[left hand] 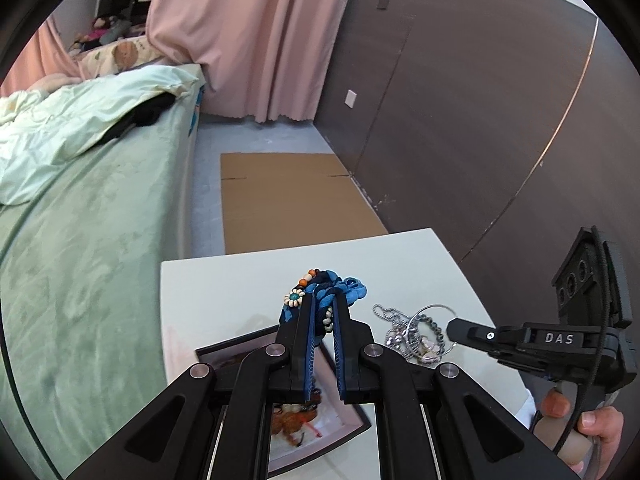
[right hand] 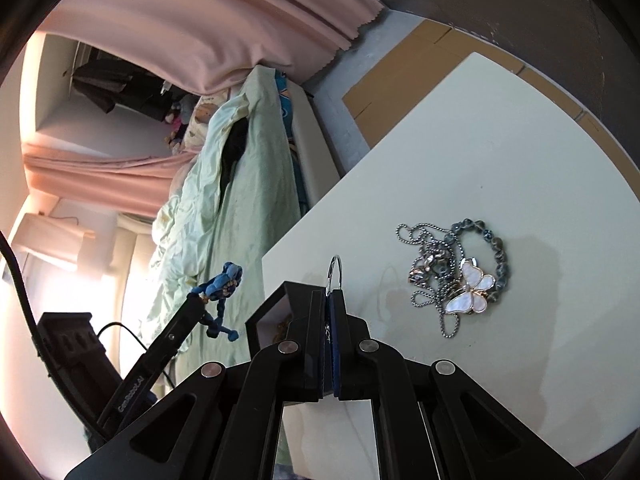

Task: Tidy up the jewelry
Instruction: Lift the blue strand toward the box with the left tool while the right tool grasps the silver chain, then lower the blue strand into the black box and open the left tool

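In the left wrist view my left gripper (left hand: 323,302) is shut on a blue braided bracelet (left hand: 336,286) with coloured beads, held above a white table (left hand: 224,292). Under it lies an open jewelry box (left hand: 352,420) with a dark rim. My right gripper (right hand: 332,290) is shut on a thin silver hoop (right hand: 334,268) that sticks up from its tips. To its right a tangle lies on the table: a silver chain (right hand: 416,236), a grey bead bracelet (right hand: 498,256) and a white butterfly pendant (right hand: 472,288). The left gripper (right hand: 196,302) with the blue bracelet (right hand: 222,282) shows at left.
A bed with a green sheet (left hand: 88,240) runs along the table's left side. Flat cardboard (left hand: 288,196) lies on the floor beyond the table, next to a dark wardrobe (left hand: 460,120). Pink curtains (left hand: 248,32) hang at the back. A hand (left hand: 592,428) grips the right tool.
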A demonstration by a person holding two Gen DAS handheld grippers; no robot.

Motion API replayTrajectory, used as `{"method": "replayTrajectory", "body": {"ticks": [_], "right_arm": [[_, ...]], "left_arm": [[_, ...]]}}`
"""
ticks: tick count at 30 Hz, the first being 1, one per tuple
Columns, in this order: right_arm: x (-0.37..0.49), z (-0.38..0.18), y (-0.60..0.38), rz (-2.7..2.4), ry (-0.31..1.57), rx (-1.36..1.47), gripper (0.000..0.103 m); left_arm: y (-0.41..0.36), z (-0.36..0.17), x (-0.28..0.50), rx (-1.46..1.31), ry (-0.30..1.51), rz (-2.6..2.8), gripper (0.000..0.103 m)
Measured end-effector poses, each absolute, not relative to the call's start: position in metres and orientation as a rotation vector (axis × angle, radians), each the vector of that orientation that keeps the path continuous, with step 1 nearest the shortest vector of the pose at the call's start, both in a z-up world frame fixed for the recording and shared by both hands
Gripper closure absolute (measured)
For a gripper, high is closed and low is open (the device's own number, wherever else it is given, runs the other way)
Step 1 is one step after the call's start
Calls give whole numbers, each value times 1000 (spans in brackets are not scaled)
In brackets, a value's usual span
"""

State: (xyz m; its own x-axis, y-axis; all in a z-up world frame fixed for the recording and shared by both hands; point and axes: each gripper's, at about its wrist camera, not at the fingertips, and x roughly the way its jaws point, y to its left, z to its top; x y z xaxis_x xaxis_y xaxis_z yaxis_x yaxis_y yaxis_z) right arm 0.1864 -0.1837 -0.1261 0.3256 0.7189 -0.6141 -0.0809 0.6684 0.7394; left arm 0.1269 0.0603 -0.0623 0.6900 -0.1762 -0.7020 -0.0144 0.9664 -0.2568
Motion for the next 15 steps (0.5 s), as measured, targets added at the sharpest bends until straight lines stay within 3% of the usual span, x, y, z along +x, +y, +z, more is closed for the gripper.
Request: {"method": "replayTrajectory", "body": {"ticks": [15], "right_arm": [[170,-119,-154,664,1120,627,99]], "left_arm": [[82,-71,114,-324,884,-80,92]]}}
